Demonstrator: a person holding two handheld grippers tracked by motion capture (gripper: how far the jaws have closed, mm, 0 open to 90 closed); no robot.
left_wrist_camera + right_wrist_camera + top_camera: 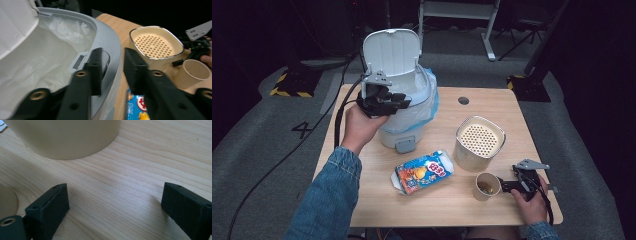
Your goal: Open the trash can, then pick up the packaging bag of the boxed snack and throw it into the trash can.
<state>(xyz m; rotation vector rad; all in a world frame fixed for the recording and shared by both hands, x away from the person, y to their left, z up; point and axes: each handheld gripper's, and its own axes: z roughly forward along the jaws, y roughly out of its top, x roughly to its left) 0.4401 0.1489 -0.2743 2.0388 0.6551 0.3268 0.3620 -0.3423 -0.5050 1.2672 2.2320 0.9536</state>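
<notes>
A white and grey bin (407,125) stands at the table's back left with its lid (391,50) up and a pale liner bag (50,55) inside. My left gripper (399,101) hovers over the bin's near rim (110,35). In the left gripper view, that gripper (113,53) is open, one jaw above the liner and the other outside the rim, nothing held. My right gripper (504,186) rests low at the front right, beside a paper cup (487,186). Its jaws (113,192) stand wide open over bare wood.
A colourful snack packet (423,171) lies in the middle of the table (452,205). A cream container (479,142) with a perforated insert stands behind the cup, and shows just ahead of the right jaws (67,137). A black cable (339,112) trails off the left edge.
</notes>
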